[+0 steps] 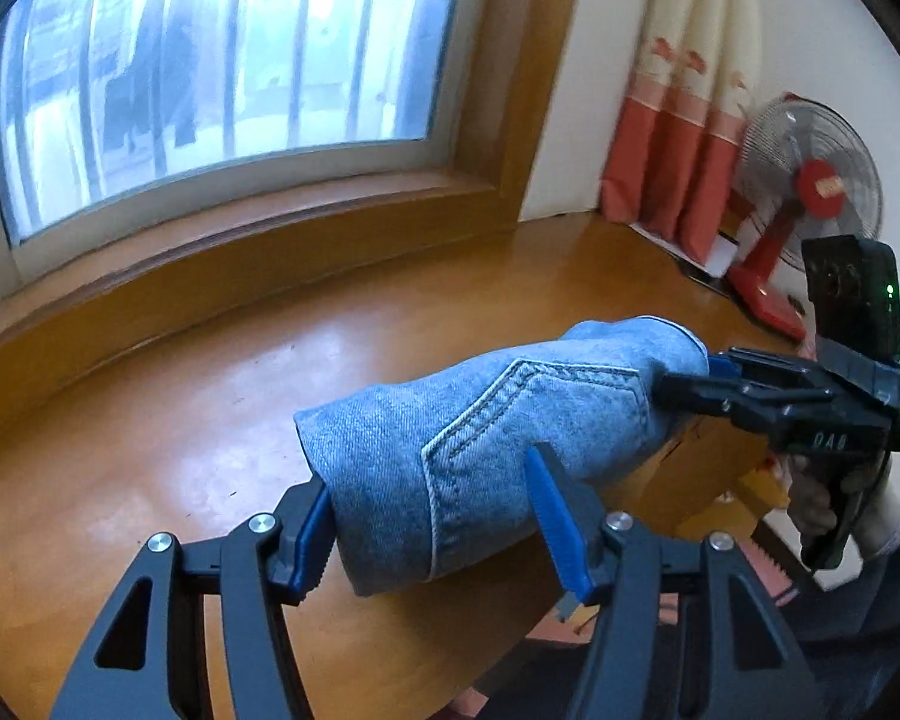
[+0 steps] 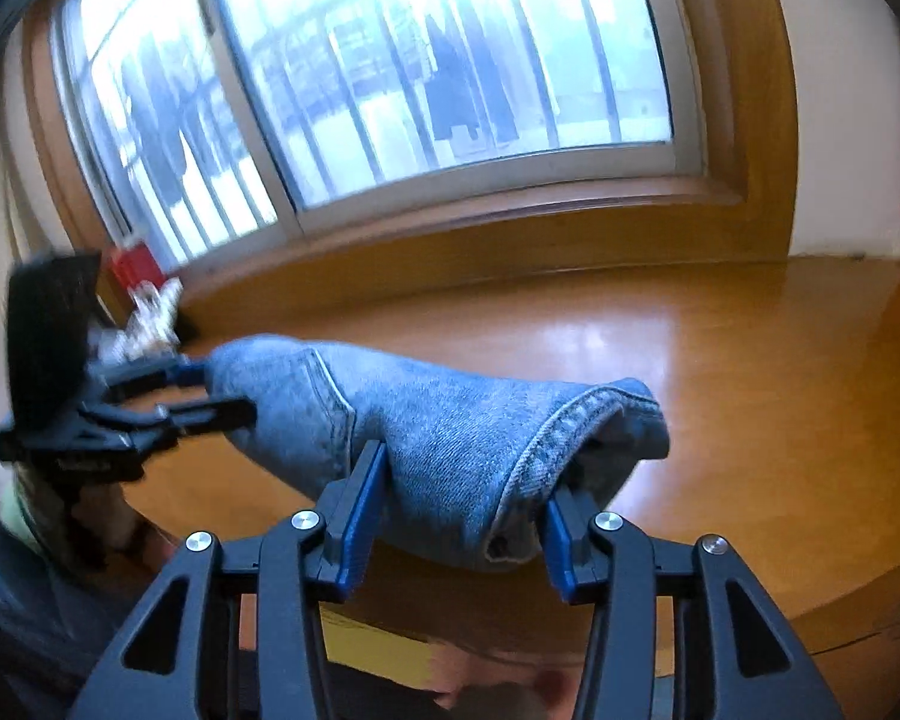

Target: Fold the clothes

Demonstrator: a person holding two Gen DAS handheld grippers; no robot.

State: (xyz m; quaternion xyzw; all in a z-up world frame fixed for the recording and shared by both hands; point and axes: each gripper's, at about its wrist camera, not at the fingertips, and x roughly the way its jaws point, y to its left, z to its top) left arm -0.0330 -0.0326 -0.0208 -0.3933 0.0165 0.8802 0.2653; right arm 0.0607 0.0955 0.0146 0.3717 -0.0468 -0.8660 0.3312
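Denim garment (image 1: 498, 438), folded into a thick bundle, held clear above the wooden tabletop (image 1: 210, 396). Handling: keep both ends level, lower together so layers stay aligned. Left gripper (image 1: 432, 534) and right gripper (image 2: 456, 516): fingers about half open, each clamped on one bundle end.

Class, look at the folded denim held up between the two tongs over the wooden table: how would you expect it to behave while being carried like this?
The denim probably sags little: its span between the left tongs and right tongs only arches gently. The thick stitched seams suggest it is heavy for its size. The ridged pads should limit slipping.
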